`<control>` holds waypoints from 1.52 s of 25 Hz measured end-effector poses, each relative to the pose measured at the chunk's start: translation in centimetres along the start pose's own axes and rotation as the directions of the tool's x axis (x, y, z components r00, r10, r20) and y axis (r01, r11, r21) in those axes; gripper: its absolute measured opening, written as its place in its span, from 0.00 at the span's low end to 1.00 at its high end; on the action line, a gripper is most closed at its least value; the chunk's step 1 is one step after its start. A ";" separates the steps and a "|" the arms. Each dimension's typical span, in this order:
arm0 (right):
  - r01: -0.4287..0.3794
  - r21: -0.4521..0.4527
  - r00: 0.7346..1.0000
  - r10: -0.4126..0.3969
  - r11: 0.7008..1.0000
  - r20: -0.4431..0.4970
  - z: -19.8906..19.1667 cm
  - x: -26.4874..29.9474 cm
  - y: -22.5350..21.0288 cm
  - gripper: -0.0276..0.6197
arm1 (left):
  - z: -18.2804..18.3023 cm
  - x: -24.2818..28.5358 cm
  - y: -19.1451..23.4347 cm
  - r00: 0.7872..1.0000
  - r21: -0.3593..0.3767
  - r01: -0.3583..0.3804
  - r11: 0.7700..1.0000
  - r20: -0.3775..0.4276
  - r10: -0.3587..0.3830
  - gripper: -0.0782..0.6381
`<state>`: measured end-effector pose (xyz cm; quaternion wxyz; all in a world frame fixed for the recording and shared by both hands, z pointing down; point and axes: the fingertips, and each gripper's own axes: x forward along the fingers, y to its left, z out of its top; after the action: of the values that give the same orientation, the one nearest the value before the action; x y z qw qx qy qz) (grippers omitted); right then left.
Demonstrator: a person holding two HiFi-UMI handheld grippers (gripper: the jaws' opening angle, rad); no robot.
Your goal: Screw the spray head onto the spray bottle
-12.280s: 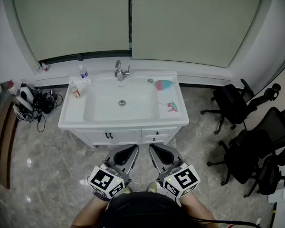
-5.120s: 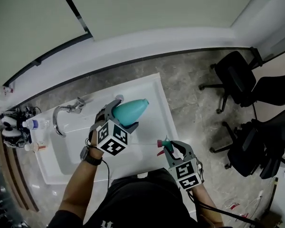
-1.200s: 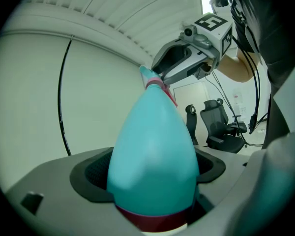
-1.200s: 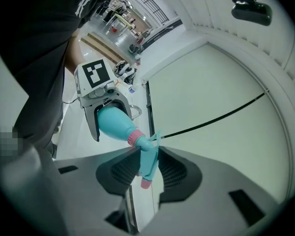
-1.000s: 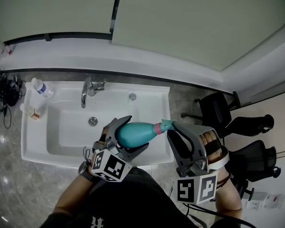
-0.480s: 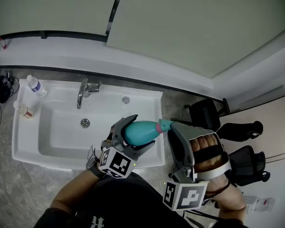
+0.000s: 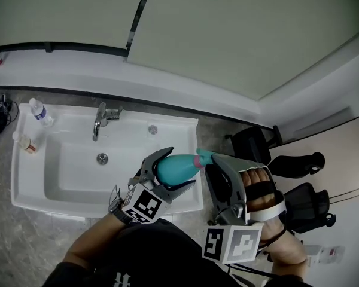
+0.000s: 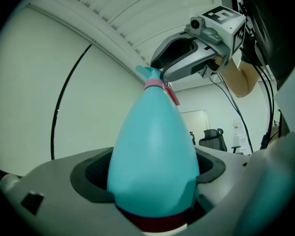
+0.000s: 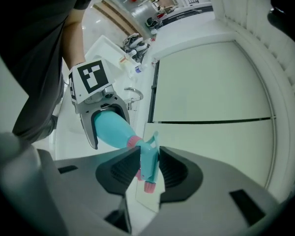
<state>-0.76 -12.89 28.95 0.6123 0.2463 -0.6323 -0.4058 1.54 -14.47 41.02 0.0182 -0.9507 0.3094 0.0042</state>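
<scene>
left gripper [image 7: 177,167] level, clamping spray bottle [image 8: 155,151]; right gripper [image 9: 148,156] angled down, pinching spray head [image 9: 148,170], seemingly seated.

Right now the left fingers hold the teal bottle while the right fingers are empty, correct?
No, the right fingers are not empty: the right gripper view shows them pinching the spray head. The left fingers do hold the teal bottle.

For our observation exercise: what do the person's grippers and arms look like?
Both the left gripper and right gripper are grey moulded shells with dark ribbed pads, each carrying a white cube of black square markers. Black T-shirt, wristwatch on the left.
</scene>
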 end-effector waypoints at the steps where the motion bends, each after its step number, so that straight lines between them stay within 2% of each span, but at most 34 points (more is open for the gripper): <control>1: -0.012 0.017 1.000 0.012 1.000 0.012 0.1 0.0 0.0 0.22 | -0.1 -0.1 -0.1 1.000 -0.007 0.010 1.000 -0.003 -0.010 0.73; 8: -0.126 0.138 0.987 0.110 0.982 0.118 0.9 -0.8 -0.3 0.22 | 0.1 -0.3 -0.5 0.999 -0.026 0.054 0.998 -0.006 -0.054 0.73; 15: -0.151 0.231 0.973 0.103 0.961 0.207 0.8 -2.2 -1.4 0.22 | 1.3 -0.5 -1.1 0.996 -0.035 0.083 0.996 0.019 -0.083 0.73; 19: -0.150 0.315 0.955 0.055 0.937 0.291 0.3 -4.1 -3.9 0.22 | 1.6 -0.6 -1.3 0.995 -0.023 0.099 0.995 0.023 -0.098 0.73; 20: -0.151 0.383 0.949 0.025 0.911 0.313 -0.5 -4.4 -4.8 0.22 | 1.7 -0.8 -1.3 0.994 -0.024 0.103 0.994 0.030 -0.102 0.73; 21: -0.158 0.488 0.941 -0.018 0.858 0.337 -1.5 -4.8 -5.6 0.22 | 1.9 -0.9 -1.3 0.994 -0.028 0.107 0.994 0.038 -0.106 0.73; 22: -0.181 0.602 0.927 -0.070 0.777 0.369 -2.6 -5.1 -6.4 0.22 | 2.1 -1.0 -1.3 0.993 -0.031 0.112 0.993 0.045 -0.111 0.73; 23: -0.229 0.686 0.901 -0.116 0.691 0.417 -3.4 -5.4 -6.9 0.22 | 2.3 -1.2 -1.3 0.992 -0.031 0.118 0.993 0.049 -0.116 0.73; 24: -0.301 0.729 0.865 -0.145 0.615 0.480 -3.9 -5.7 -7.2 0.22 | 2.5 -1.3 -1.3 0.991 -0.026 0.125 0.992 0.050 -0.123 0.73; 26: -0.467 0.738 0.778 -0.171 0.487 0.605 -4.5 -5.9 -6.9 0.22 | 2.9 -1.6 -1.2 0.990 -0.017 0.137 0.990 0.048 -0.136 0.73; 27: -0.528 0.728 0.744 -0.175 0.438 0.645 -4.7 -5.7 -6.6 0.22 | 3.1 -1.7 -1.1 0.989 -0.017 0.140 0.990 0.049 -0.139 0.73; 28: -0.567 0.716 0.722 -0.172 0.407 0.670 -4.8 -5.4 -6.1 0.22 | 3.2 -1.7 -1.1 0.989 -0.016 0.142 0.990 0.048 -0.141 0.73; 31: -0.635 0.677 0.686 -0.132 0.371 0.716 -4.0 -4.3 -4.6 0.22 | 3.5 -2.0 -0.9 0.988 -0.018 0.143 0.989 0.053 -0.142 0.73; 34: -0.673 0.639 0.655 -0.100 0.372 0.749 -2.7 -4.0 -3.4 0.22 | 3.4 -2.2 -0.5 0.988 -0.023 0.144 0.989 0.053 -0.143 0.73; 38: -0.672 0.631 0.658 -0.078 0.388 0.749 -2.4 -3.9 -2.9 0.22 | 3.4 -1.9 -0.2 0.990 -0.040 0.136 0.990 0.045 -0.134 0.73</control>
<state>1.56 -11.79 24.18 0.1826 0.2286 -0.9547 0.0543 0.17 -13.06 37.68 0.0044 -0.9693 0.2438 0.0299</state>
